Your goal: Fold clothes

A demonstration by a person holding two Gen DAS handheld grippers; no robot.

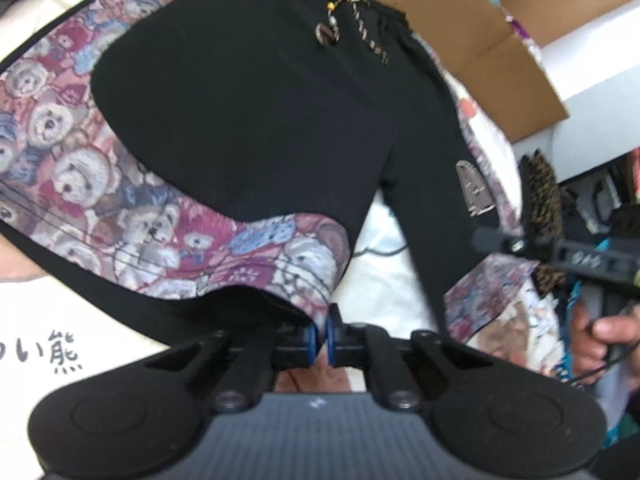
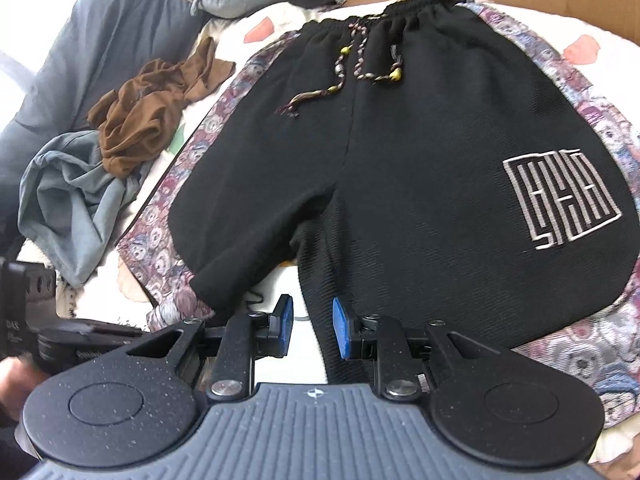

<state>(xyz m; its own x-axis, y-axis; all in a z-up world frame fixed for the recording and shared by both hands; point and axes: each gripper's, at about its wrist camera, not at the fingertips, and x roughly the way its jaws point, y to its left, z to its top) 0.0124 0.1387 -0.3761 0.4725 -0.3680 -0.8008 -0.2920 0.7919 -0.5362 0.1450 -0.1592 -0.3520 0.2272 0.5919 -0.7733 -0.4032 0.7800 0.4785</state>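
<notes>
On the bed, black shorts lie flat. Left tongs pinch one leg's hem; right tongs hang part-open, empty, at the other hem. A thin pinch could slip, dragging cloth crooked.

Black shorts with teddy-bear print side panels lie flat, filling the frame's centre, waistband at top, drawstring loose, grey emblem at right.

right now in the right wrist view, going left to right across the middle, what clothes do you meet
grey-blue garment → brown garment → black shorts, with the embroidered square emblem near their right side
</notes>
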